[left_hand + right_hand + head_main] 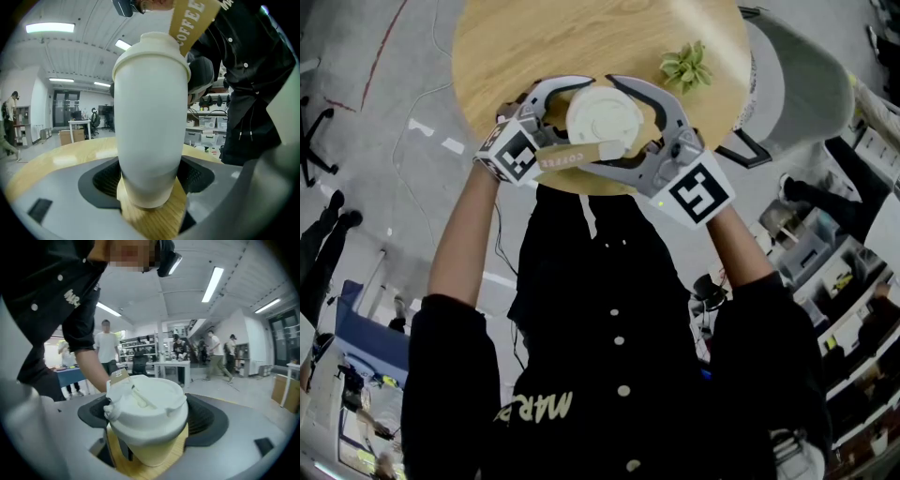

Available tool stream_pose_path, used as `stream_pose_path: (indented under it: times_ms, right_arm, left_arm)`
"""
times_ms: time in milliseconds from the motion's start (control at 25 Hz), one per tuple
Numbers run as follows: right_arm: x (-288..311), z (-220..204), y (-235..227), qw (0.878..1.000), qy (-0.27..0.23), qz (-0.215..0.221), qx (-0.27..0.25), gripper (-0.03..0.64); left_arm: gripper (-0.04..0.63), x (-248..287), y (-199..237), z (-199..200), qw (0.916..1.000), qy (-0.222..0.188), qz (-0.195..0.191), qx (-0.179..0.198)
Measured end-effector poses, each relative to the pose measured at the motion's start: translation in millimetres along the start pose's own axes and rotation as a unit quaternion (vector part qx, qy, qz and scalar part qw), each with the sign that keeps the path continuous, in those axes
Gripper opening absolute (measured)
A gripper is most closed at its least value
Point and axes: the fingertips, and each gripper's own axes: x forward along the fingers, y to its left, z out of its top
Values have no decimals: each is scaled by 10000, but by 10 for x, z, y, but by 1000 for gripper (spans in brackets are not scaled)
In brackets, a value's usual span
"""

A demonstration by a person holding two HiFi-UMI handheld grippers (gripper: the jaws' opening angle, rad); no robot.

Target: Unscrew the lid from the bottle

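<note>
1. "COFFEE" is printed on a tan strap (567, 157) fixed to the bottle (150, 131). On the black garment (609, 375) in the lower head view, only "MAR" can be read.
2. A small green plant (686, 66) is seen at the upper right of the round wooden table (516, 56), apart from the bottle. Both grippers crowd around the bottle.
3. The bottle is stood upright at the table's near edge, top centre of the head view, its long axis vertical and its lid (145, 401) uppermost.
4. The left gripper (150, 178) is clamped on the bottle's lower body.
5. The right gripper (150, 423) is spread wide around the lid, and its pads appear to press on the rim.
</note>
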Motion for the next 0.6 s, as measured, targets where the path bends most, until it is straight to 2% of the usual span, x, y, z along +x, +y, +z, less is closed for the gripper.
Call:
stream_pose_path:
  times_ms: [80,160,280,400,520,600]
  right_arm:
    - [-8,9,72,9956,-67,900,-270,469]
    - [-11,17,112,9859,-106,1630,-364,469]
    - [-8,2,142,9765,-54,2132,-316,469]
    - [-20,-32,135,9793,77,2004,-267,469]
    - [-104,-116,88,9878,301,1527,-88,487]
    - [-186,-172,73,9935,445,1039,152,500]
  left_arm:
    - [360,-2,10,8,10000,4,-21,16]
    - [360,-8,15,9,10000,-1,-32,-11]
    - [360,-12,9,-4,10000,-4,-23,-67]
    - [360,-7,8,-9,10000,7,-7,-44]
    - [360,-2,13,-11,10000,18,3,-44]
    - [360,3,13,-9,10000,15,7,-45]
